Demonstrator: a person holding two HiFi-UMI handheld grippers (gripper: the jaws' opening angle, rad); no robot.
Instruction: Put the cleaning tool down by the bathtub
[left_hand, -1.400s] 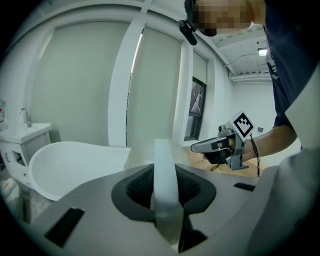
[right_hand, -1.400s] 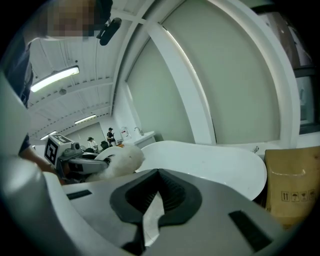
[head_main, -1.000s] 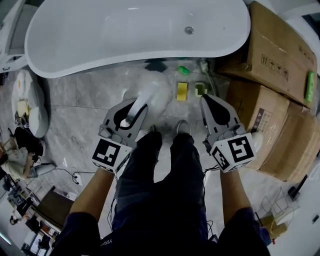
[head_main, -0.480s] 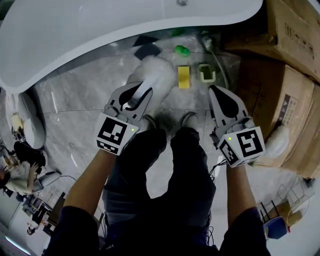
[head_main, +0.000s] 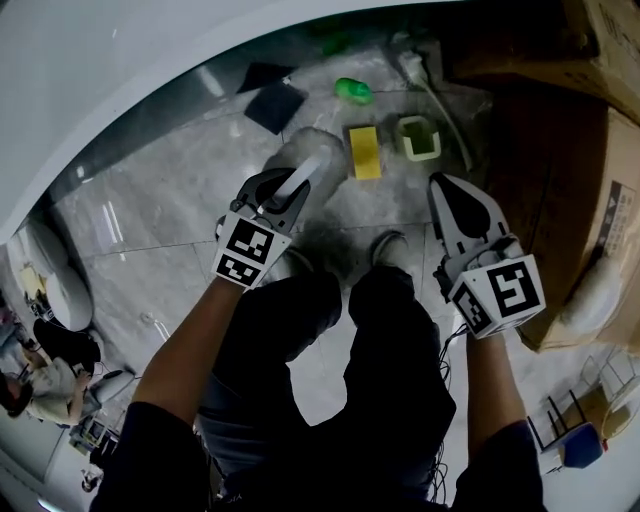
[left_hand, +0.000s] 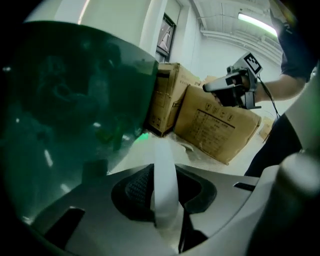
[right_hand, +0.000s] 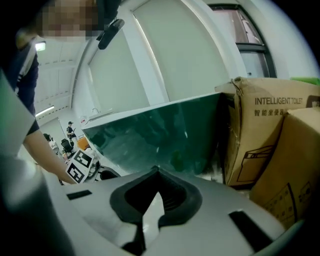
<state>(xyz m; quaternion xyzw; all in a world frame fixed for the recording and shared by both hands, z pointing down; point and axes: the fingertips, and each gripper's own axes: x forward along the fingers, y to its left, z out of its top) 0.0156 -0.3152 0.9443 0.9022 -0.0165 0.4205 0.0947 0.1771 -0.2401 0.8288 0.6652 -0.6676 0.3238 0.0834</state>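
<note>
Forward from the left gripper (head_main: 283, 195), the cleaning tool (head_main: 302, 152) points toward the bathtub (head_main: 120, 80)

Grey marble floor tiles (head_main: 160, 215), glossy with reflections. Yellow sponge (head_main: 364, 152) lies flat on the floor, and just right of it, apart, is a pale green square ring-shaped thing (head_main: 418, 138). Bright green small object (head_main: 352, 90) sits above the sponge, type unclear. Dark square pad (head_main: 276, 106) is left of that, with a second dark pad (head_main: 262, 75) near it. White cord or hose (head_main: 440, 100) runs along the floor toward the boxes. Cardboard boxes (head_main: 590, 230) are stacked at right; one box (right_hand: 280, 135) is printed "INTELLIGENT TOILET". White bag-like lump (head_main: 592, 290) rests against a box. Dark trousers (head_main: 390, 340), grey shoe (head_main: 390, 245). Blurry clutter (head_main: 50, 350) at far left.
</note>
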